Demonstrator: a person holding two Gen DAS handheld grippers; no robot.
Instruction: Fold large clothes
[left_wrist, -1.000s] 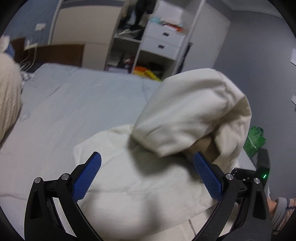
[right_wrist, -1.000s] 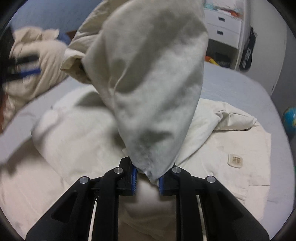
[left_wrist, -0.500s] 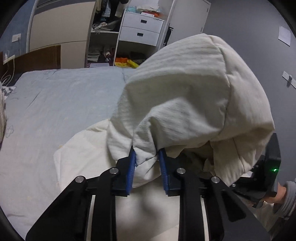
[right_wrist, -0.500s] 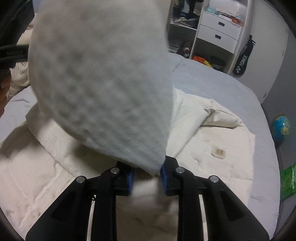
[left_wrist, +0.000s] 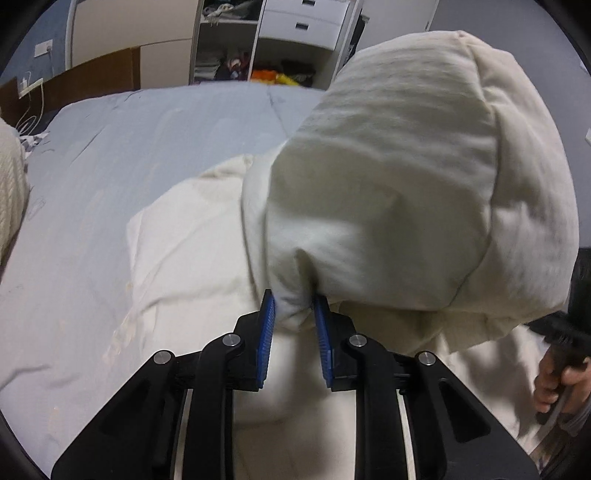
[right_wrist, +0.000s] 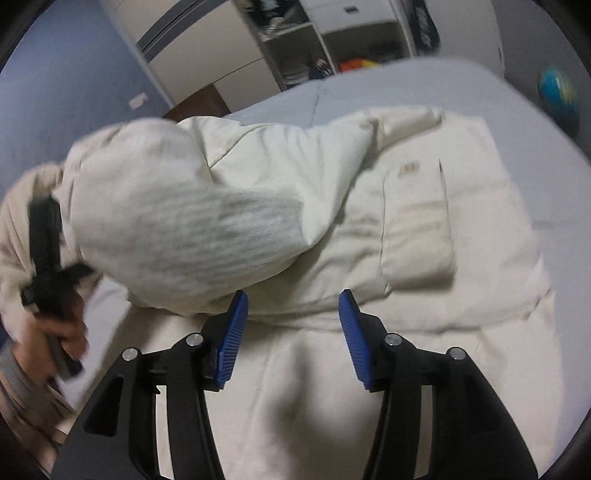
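Handoff: left gripper (left_wrist: 293, 321) has just closed its fingers onto a bunched fold of the cream garment (left_wrist: 406, 192), lifted above the bed (left_wrist: 110, 155). Right gripper (right_wrist: 290, 325) has been opening; its fingers now stand apart, empty, cloth released. The fold likely proceeds from the left hold.

Soft cloth and hard plastic

The cream garment (left_wrist: 406, 177) is matt, finely ribbed cloth; the bed cover (left_wrist: 110, 147) is smooth pale-blue fabric. The left gripper (left_wrist: 294, 314) has matt black plastic arms, ridged blue pads (left_wrist: 266, 332) and shiny metal pins.
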